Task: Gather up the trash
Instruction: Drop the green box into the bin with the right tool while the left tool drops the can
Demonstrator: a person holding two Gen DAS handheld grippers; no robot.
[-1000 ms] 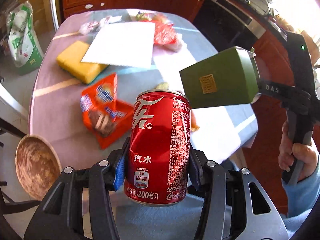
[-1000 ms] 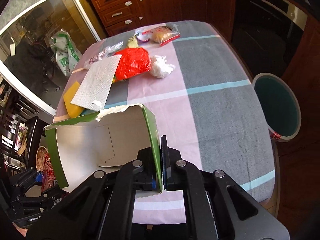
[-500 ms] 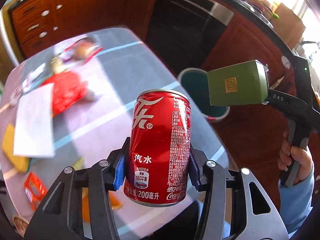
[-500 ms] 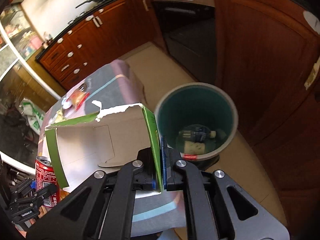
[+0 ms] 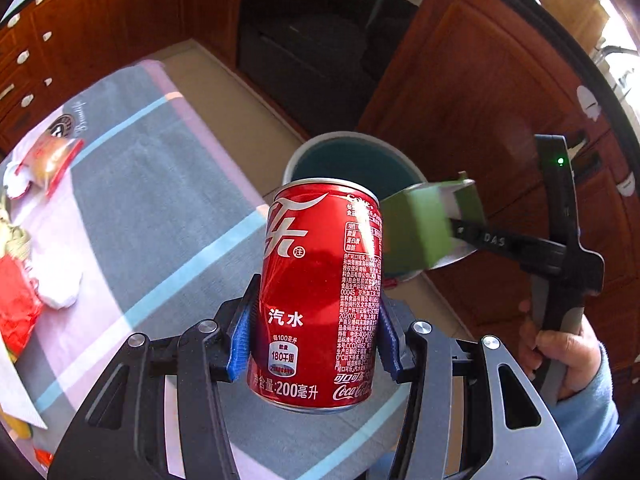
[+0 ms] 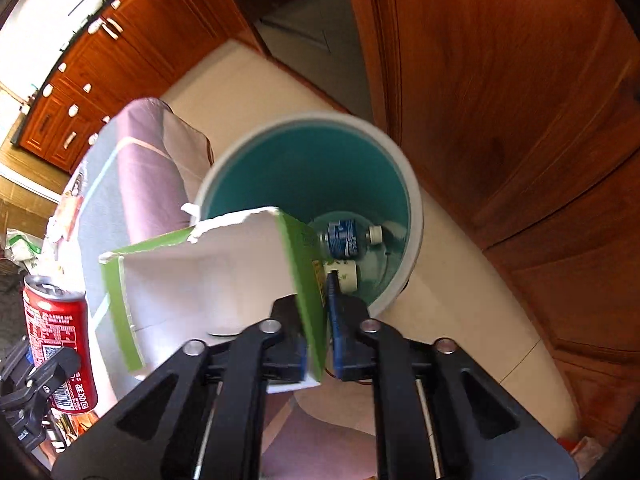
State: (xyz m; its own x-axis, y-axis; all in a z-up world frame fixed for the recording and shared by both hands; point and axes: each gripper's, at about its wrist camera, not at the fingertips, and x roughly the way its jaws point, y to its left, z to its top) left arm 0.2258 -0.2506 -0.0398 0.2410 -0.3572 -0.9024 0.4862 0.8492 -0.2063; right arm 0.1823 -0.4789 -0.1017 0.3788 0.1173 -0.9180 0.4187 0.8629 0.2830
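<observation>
Jaws of the right gripper [image 6: 326, 332] are parting around the side wall of a torn green carton [image 6: 208, 276], a sliver of gap now showing beside the right-hand blue pad where a second ago they pinched it flat; both hands have swung away from the littered table [image 5: 168, 200] to the white-rimmed teal bin [image 6: 412, 200], so the drop looks to be starting. The carton hangs over the bin's near rim, above a plastic bottle [image 6: 344, 240] on the bottom. The left gripper [image 5: 314, 344], half spread as before, clamps an upright red cola can [image 5: 316, 292], waiting short of the bin
</observation>
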